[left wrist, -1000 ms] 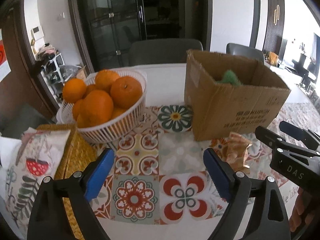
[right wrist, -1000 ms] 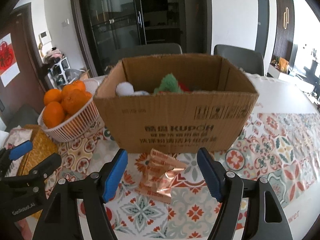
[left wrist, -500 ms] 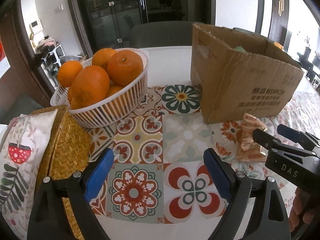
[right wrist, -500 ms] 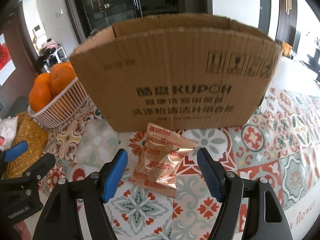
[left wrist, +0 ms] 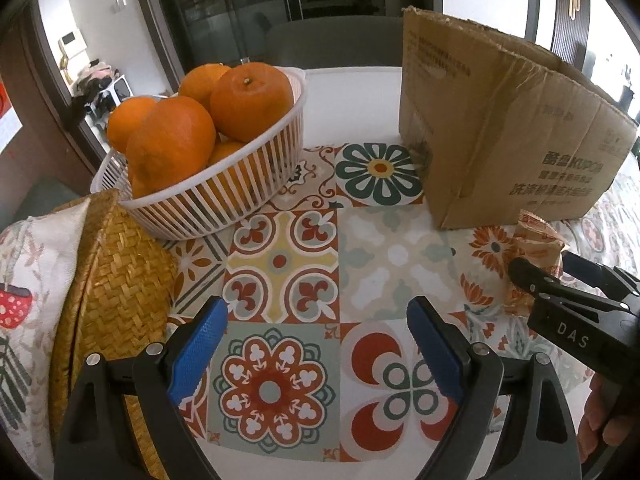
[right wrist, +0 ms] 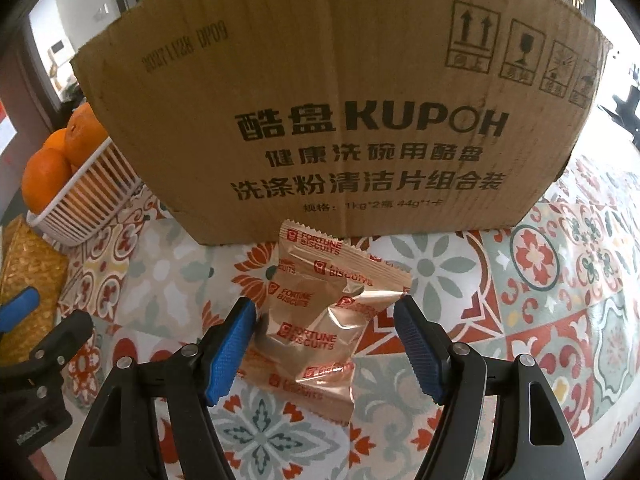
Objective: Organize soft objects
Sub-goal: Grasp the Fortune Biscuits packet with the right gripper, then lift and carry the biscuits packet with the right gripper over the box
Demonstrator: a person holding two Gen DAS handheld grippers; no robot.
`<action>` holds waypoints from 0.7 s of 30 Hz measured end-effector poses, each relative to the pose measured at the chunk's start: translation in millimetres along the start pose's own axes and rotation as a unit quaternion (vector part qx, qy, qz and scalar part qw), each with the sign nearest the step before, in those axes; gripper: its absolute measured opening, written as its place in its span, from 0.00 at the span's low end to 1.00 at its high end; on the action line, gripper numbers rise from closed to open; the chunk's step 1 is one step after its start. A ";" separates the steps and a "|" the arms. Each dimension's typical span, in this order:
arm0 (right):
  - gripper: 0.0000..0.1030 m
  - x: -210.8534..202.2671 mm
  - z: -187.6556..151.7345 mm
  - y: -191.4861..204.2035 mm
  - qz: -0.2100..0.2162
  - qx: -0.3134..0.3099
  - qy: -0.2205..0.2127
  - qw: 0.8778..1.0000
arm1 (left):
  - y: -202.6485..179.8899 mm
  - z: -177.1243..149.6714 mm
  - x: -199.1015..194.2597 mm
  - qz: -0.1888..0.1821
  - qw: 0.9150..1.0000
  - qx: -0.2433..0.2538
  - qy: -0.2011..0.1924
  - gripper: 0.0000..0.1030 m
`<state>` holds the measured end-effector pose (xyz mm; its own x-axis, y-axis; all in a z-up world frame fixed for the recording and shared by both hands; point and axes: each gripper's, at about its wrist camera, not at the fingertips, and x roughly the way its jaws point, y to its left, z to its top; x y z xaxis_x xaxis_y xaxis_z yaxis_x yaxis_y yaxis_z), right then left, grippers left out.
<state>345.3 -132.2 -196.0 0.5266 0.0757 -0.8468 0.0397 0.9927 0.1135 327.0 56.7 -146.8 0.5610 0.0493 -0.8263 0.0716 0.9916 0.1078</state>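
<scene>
A copper foil packet [right wrist: 316, 280] printed "Fortune Biscuits" lies on the patterned tablecloth just in front of a cardboard box [right wrist: 320, 92]. My right gripper [right wrist: 324, 308] is open and low over the packet, one blue pad on each side of it, neither pressing on it. The box's inside is hidden from both views. In the left wrist view my left gripper [left wrist: 316, 316] is open over bare tablecloth with nothing between its fingers. The box [left wrist: 500, 140], the packet [left wrist: 538, 236] and the right gripper [left wrist: 560, 276] sit to its right.
A white slatted basket [left wrist: 224, 196] of oranges stands at the left, also seen as the basket [right wrist: 80, 200] beside the box. A woven straw piece [left wrist: 116, 280] with a floral cloth [left wrist: 36, 272] lies at the near left. Dark chairs stand behind the table.
Both grippers have sunk toward the table and tilted downward. The right one has come down around the packet. The soft things inside the box have gone out of sight behind its wall.
</scene>
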 end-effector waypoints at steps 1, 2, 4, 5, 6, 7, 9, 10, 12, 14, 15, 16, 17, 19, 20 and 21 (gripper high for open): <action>0.69 1.6 0.5 1.1 0.000 0.000 0.000 1.000 | -0.1 0.1 2.3 0.000 1.000 -0.001 0.003 0.89; 0.67 2.4 0.5 1.4 0.000 0.001 0.000 1.000 | -0.2 0.4 3.9 -0.002 1.000 -0.002 0.004 0.89; 0.61 6.1 1.2 2.8 0.002 -0.001 -0.002 1.000 | -0.3 0.8 7.1 -0.003 1.000 -0.005 0.007 0.89; 0.58 7.1 1.2 2.4 0.003 -0.002 -0.002 1.000 | -0.3 0.9 8.1 -0.004 1.000 -0.006 0.008 0.89; 0.56 7.7 1.0 2.6 0.005 -0.002 -0.003 1.000 | -0.5 1.0 8.6 -0.005 1.000 -0.007 0.008 0.89; 0.53 7.9 0.8 2.5 0.007 -0.002 -0.003 1.000 | -0.9 0.7 9.6 -0.006 1.000 -0.008 0.010 0.89; 0.51 7.9 0.4 2.3 0.010 -0.002 -0.004 1.000 | -1.4 -0.1 10.5 -0.009 1.000 -0.010 0.012 0.89; 0.50 7.6 0.2 2.5 0.010 -0.004 -0.005 1.000 | -1.4 -0.3 10.0 -0.010 1.000 -0.012 0.013 0.89; 0.47 5.6 -1.2 1.1 0.010 -0.006 -0.009 1.000 | -1.8 -0.7 9.8 -0.012 1.000 -0.014 0.013 0.89; 0.44 -0.3 -4.0 -1.0 0.013 -0.007 -0.011 1.000 | -2.0 -1.0 8.1 -0.012 1.000 -0.015 0.012 0.89; 0.44 -2.7 -4.1 -1.4 0.015 -0.007 -0.013 1.000 | -2.4 -1.3 7.5 -0.012 1.000 -0.015 0.012 0.89; 0.43 -7.1 -5.3 -3.4 0.016 -0.007 -0.016 1.000 | -2.7 -1.3 6.6 -0.014 1.000 -0.015 0.012 0.89; 0.43 -10.5 -5.0 -5.0 0.018 -0.006 -0.019 1.000 | -2.9 -1.6 4.9 -0.016 1.000 -0.016 0.012 0.89; 0.43 -18.1 -5.9 -4.9 0.019 -0.007 -0.026 0.999 | -3.4 -2.5 0.6 -0.020 1.000 -0.017 0.011 0.89; 0.43 -21.5 -6.3 -4.4 0.020 -0.009 -0.028 0.999 | -3.4 -2.8 -2.4 -0.022 1.000 -0.017 0.007 0.89; 0.43 -26.3 -7.1 -3.2 0.021 -0.011 -0.032 0.999 | -3.3 -2.7 -4.0 -0.023 1.000 -0.018 0.006 0.89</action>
<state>325.4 -136.8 -177.7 0.5799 0.1119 -0.8070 -0.0013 0.9906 0.1364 322.3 53.6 -145.3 0.5479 0.0048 -0.8365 0.0678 0.9964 0.0501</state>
